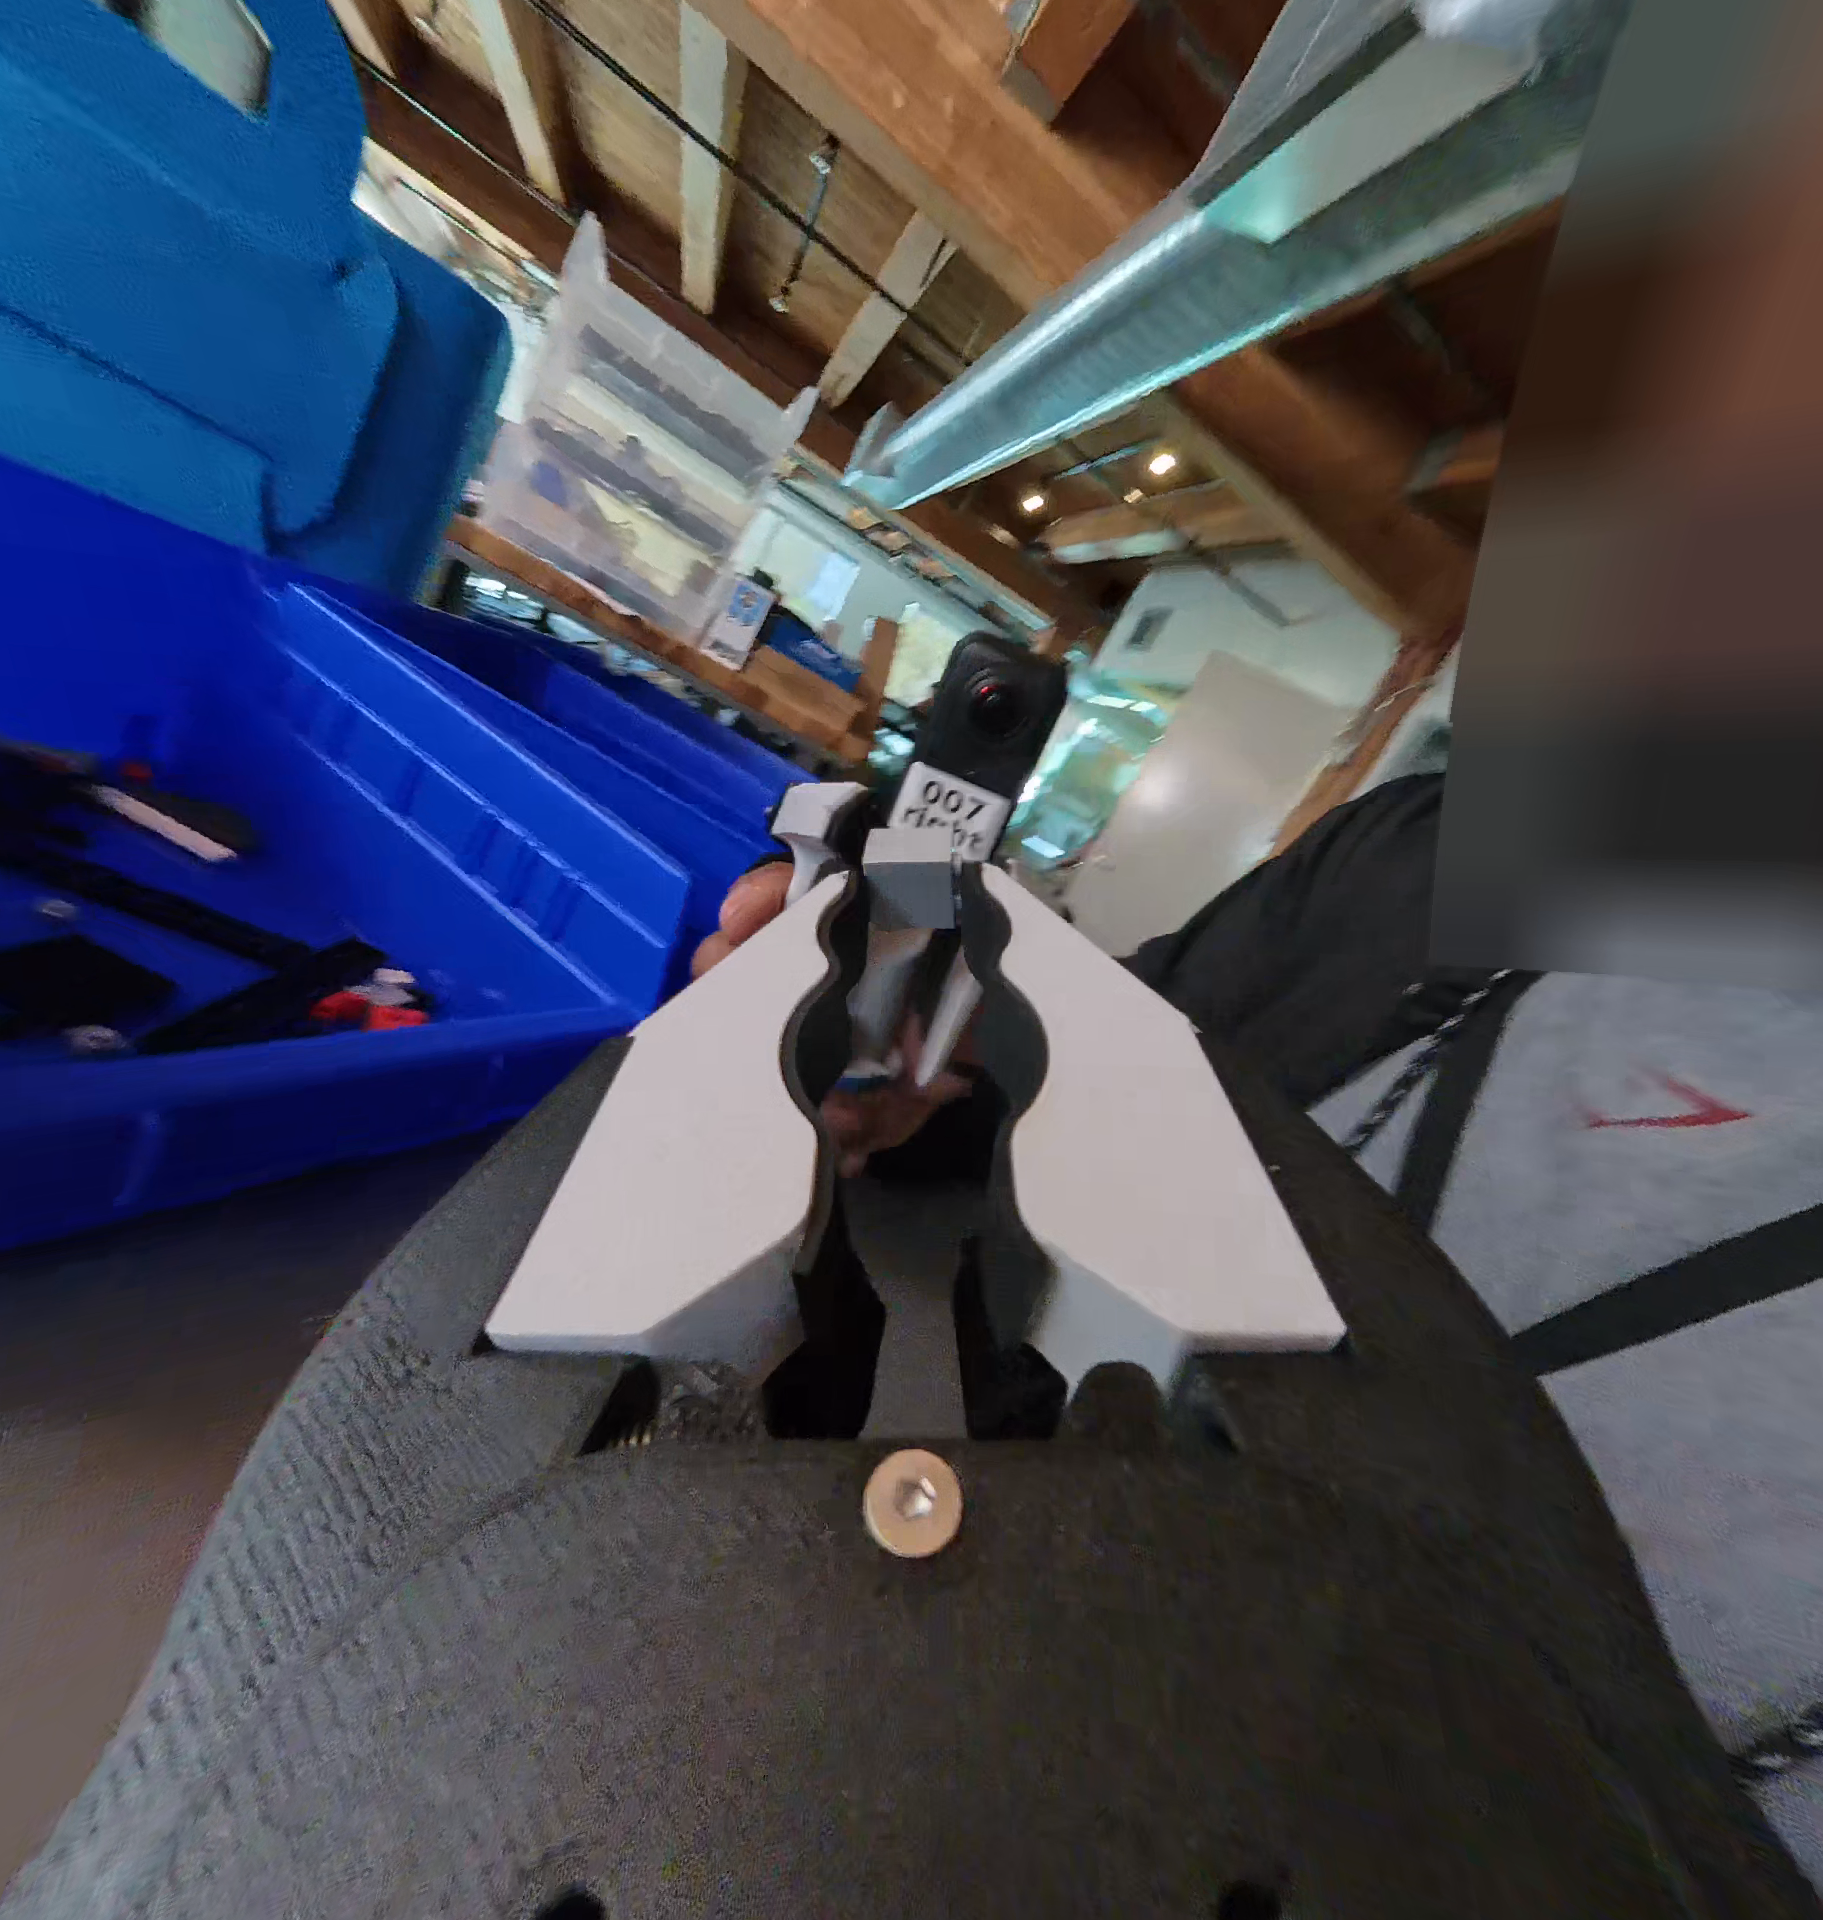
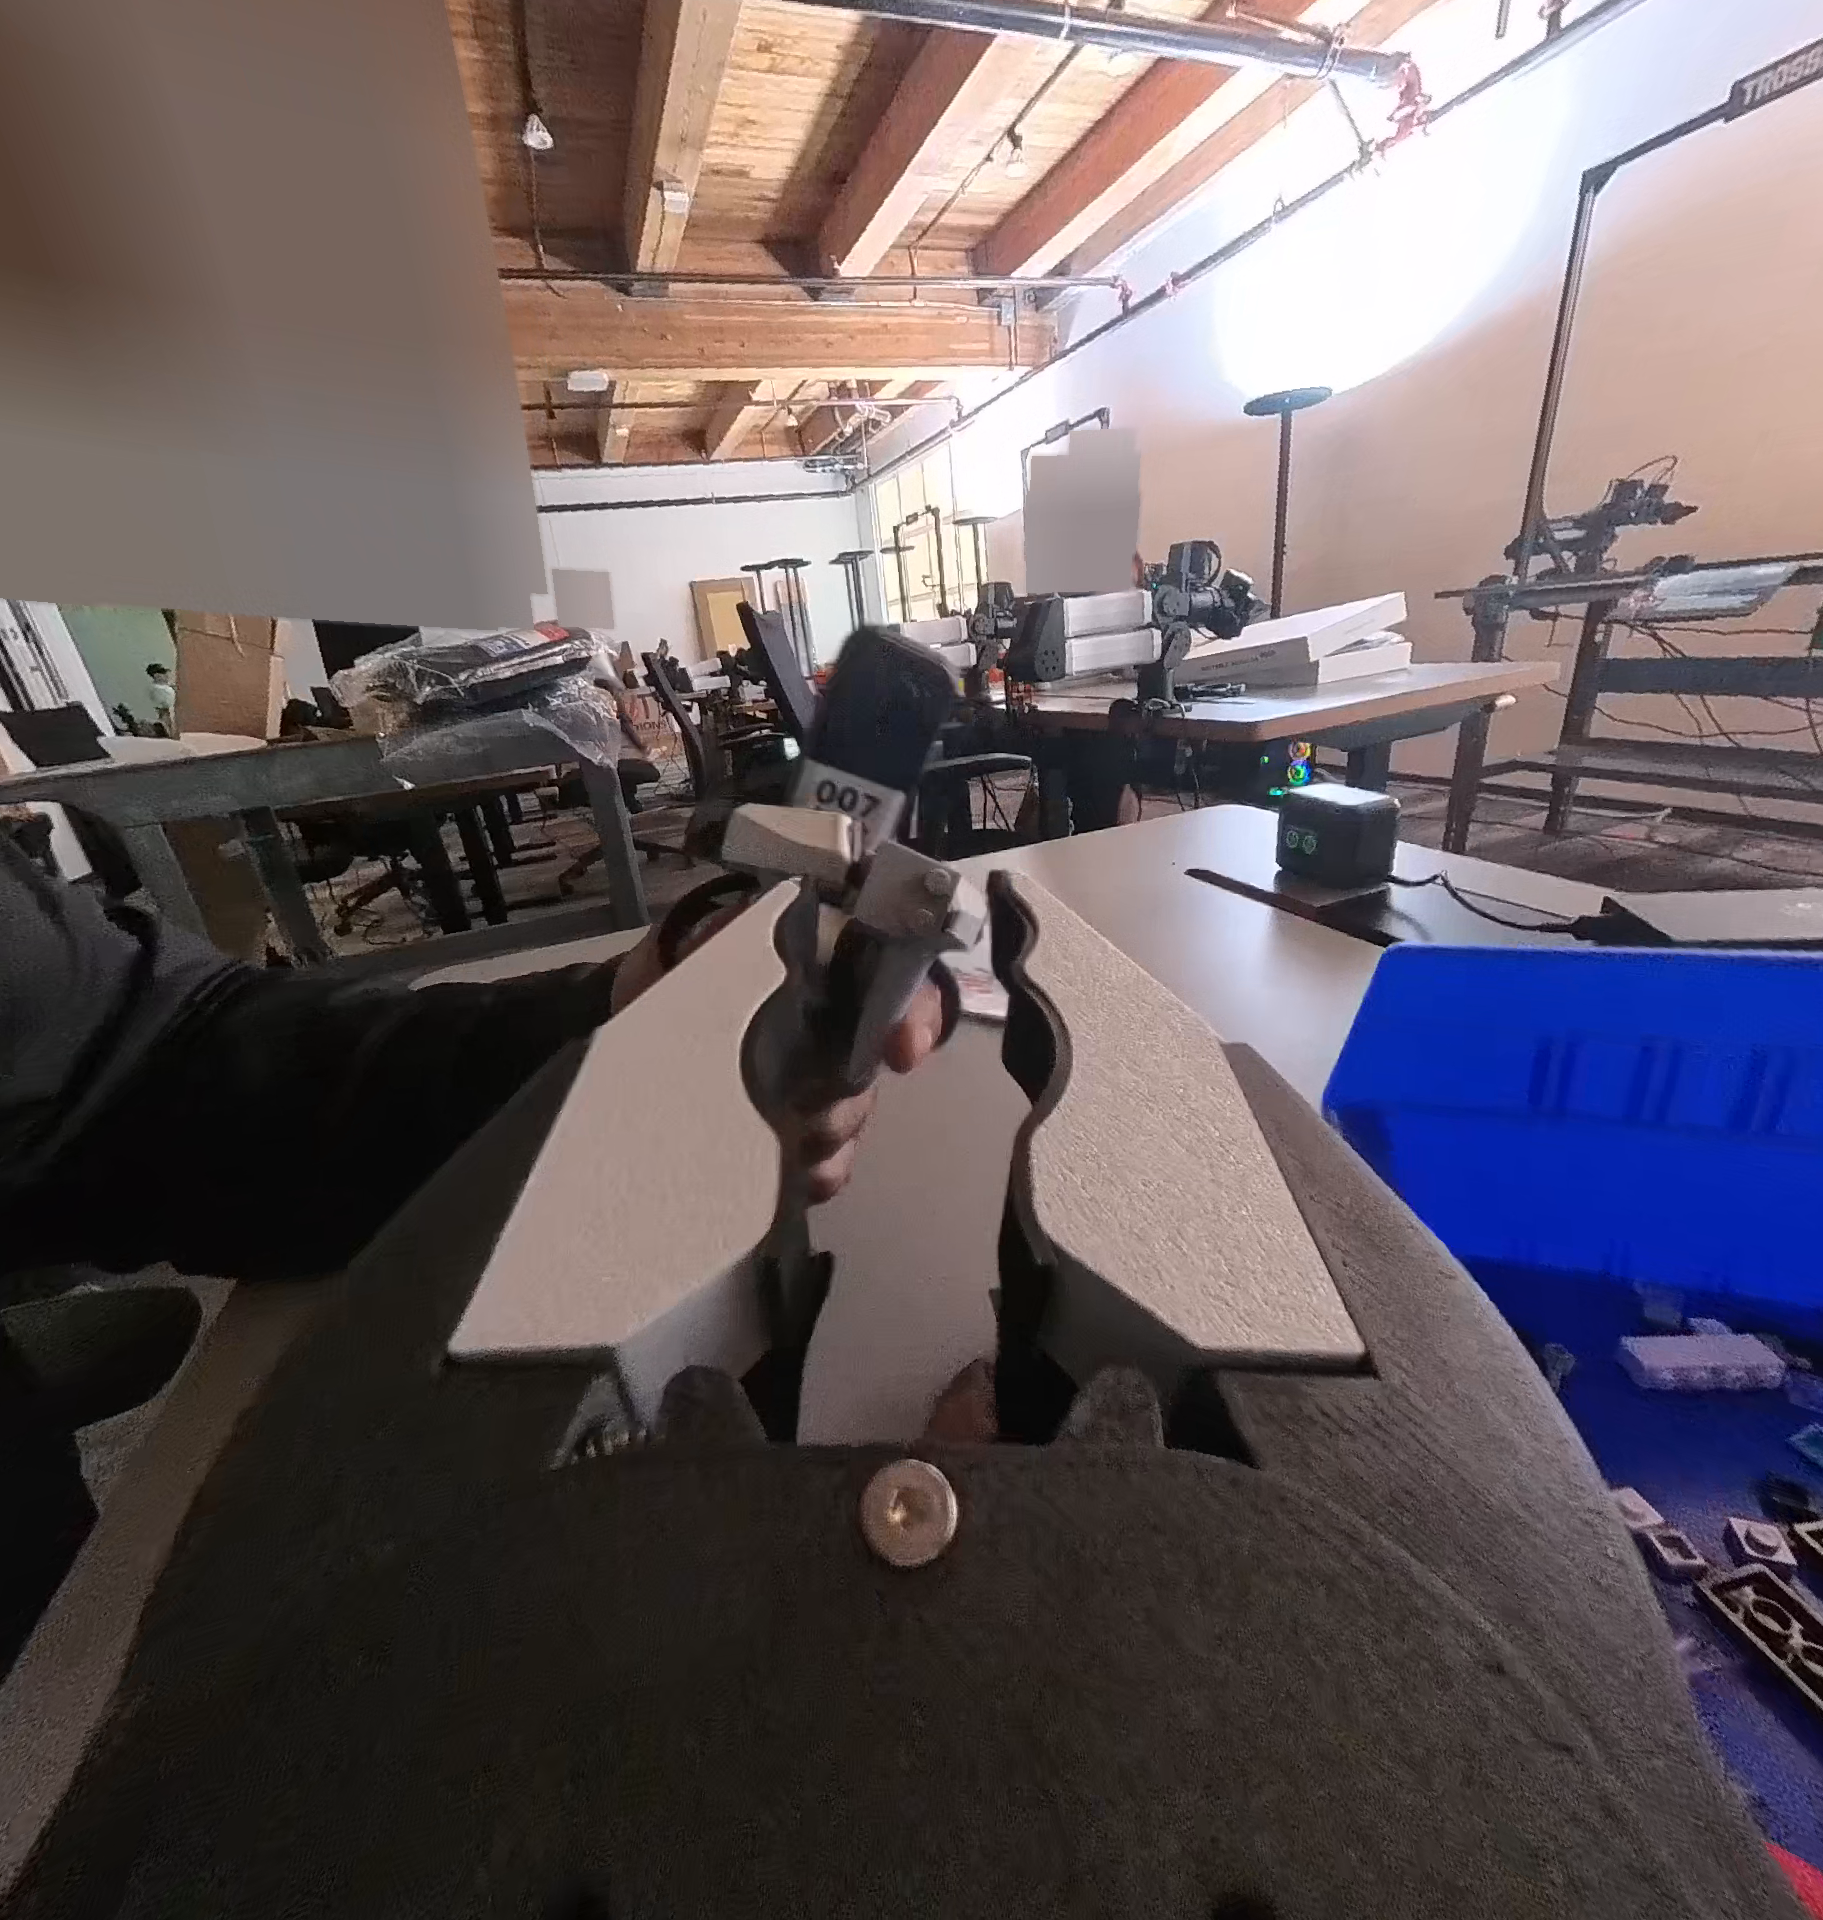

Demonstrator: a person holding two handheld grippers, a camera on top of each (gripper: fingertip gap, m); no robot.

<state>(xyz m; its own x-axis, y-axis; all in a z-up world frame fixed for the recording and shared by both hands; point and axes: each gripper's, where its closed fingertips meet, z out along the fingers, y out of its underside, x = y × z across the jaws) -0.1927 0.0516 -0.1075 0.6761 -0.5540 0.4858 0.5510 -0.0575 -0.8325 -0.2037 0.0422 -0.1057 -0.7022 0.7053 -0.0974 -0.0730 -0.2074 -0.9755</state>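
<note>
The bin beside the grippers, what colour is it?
Bright blue bin; clearest in the left wrist view.

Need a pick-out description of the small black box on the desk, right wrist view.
Start from the big blue bin at the right of the right wrist view and look past its back rim to the tabletop behind it. The small black box sits there on a dark flat strip. Its glowing green marks on the front face set it apart from the flat grey device beside it.
</note>
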